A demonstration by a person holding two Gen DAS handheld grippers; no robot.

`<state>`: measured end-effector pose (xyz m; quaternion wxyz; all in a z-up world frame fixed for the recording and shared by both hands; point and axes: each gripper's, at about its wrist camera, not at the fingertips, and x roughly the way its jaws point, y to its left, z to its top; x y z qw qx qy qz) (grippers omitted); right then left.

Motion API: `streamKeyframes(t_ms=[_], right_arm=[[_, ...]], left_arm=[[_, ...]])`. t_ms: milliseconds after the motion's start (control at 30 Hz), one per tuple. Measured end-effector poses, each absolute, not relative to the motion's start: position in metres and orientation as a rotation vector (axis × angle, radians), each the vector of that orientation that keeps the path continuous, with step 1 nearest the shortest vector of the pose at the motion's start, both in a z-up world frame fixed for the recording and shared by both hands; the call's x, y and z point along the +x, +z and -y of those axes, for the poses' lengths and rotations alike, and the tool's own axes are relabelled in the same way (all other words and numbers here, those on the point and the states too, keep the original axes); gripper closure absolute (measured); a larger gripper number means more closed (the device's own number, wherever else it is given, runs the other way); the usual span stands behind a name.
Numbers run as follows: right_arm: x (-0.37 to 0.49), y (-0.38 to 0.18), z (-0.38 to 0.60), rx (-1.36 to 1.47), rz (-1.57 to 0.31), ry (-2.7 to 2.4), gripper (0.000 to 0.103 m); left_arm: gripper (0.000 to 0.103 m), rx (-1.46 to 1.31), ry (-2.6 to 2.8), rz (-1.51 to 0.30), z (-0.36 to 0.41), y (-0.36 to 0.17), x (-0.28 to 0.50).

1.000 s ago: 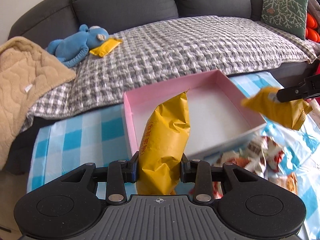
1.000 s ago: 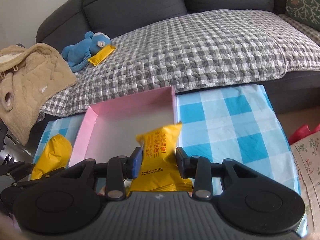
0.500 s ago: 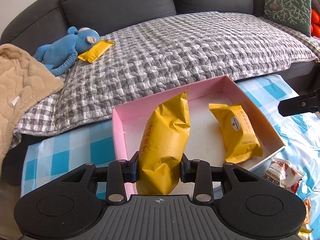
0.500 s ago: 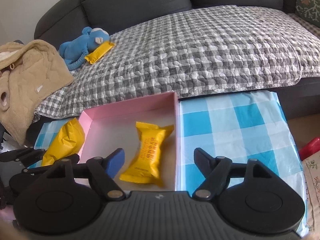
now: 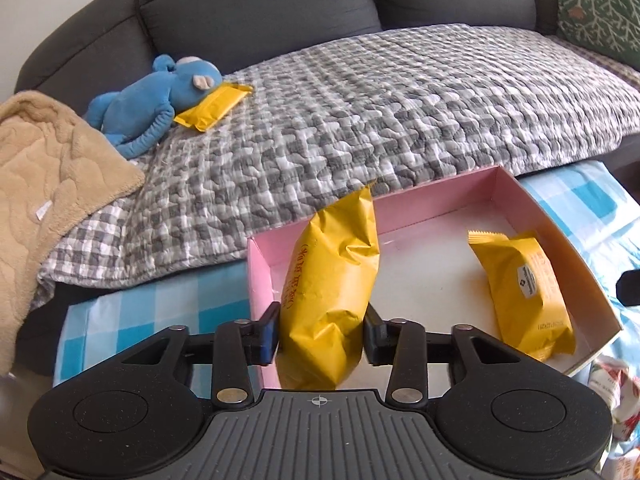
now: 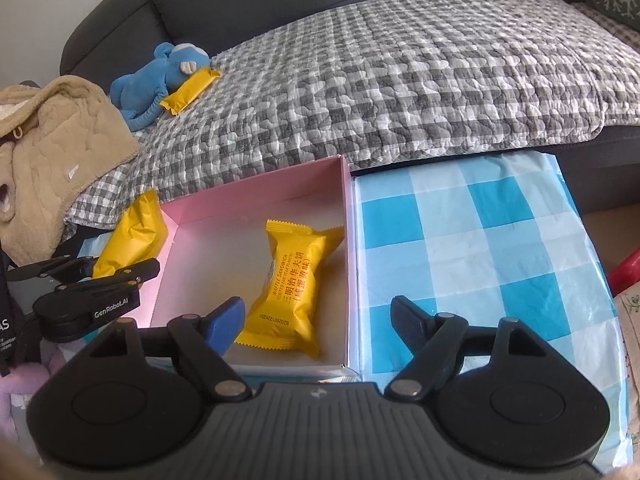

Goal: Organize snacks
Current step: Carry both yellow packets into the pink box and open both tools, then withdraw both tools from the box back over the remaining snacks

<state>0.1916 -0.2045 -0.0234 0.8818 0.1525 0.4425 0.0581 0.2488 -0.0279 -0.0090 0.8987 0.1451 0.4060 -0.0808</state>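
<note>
My left gripper (image 5: 320, 334) is shut on a yellow snack packet (image 5: 332, 288) and holds it upright over the left edge of the pink box (image 5: 260, 268). A second yellow packet (image 5: 524, 296) lies in the box at its right side. In the right wrist view my right gripper (image 6: 318, 320) is open and empty, just behind that lying packet (image 6: 292, 284) in the pink box (image 6: 348, 240). The left gripper (image 6: 92, 280) with its packet (image 6: 132, 236) shows at the box's left.
The box sits on a blue-checked cloth (image 6: 472, 248). Behind it is a sofa with a grey checked quilt (image 5: 380, 120), a blue plush toy (image 5: 160, 96), another yellow packet (image 5: 212, 108) and a tan jacket (image 5: 48, 184). More snack packets (image 5: 616, 396) lie right of the box.
My right gripper opened and dropped its yellow packet into the box, then drew back. My left gripper moved closer to the box's left edge, still holding its packet.
</note>
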Motion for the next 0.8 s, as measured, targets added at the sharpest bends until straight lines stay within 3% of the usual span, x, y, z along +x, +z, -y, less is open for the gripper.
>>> streamKeyframes(t_ms=[67,133,800], right_arm=[[0.19,-0.022,0.205,0.32,-0.915,0.126,0.022],[0.188,-0.02,0.205,0.318,-0.912,0.127,0.02],[0.116,0.008,0.184,0.245,-0.875,0.146,0.003]], left_arm=[[0.02,0.273,-0.175,-0.837,0.027,-0.007,0.244],[0.013,0.282,-0.189,-0.816,0.029,-0.005,0.235],[0.005,0.202,-0.272,-0.864,0.007,0.025,0.124]])
